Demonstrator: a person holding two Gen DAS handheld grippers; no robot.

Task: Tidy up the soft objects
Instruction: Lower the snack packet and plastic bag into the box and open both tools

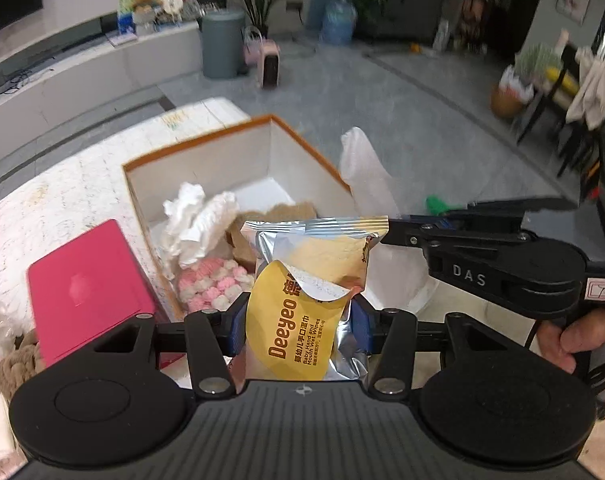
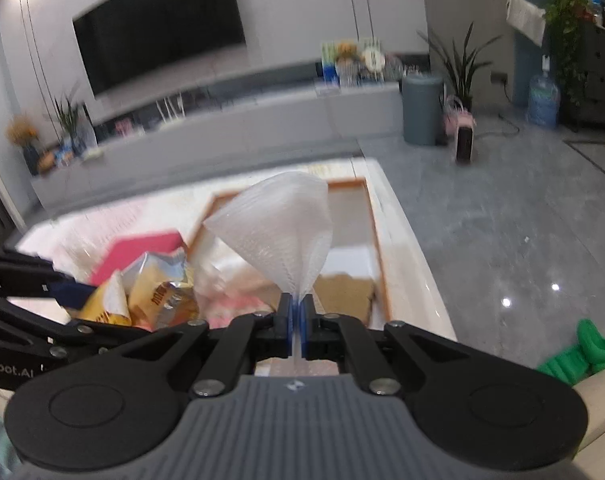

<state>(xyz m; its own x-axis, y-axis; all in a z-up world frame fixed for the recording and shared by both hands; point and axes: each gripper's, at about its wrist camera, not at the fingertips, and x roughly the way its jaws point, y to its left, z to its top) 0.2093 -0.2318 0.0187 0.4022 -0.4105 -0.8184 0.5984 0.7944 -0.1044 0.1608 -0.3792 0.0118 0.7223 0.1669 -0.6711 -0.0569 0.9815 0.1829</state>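
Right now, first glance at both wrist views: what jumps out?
The yellow and silver wet wipes pack dominates the left wrist view, clamped upright in the left gripper just in front of the orange-rimmed box. In the right wrist view, a white ribbed sheet fans up from the shut right gripper. Inside the box lie crumpled white tissue and a pink and white knit piece; a pink case sits to its left.

A pink case point(image 1: 84, 288) lies beside a grey bin point(image 1: 221, 44), television point(image 2: 158, 24) and water jug point(image 2: 543, 100).
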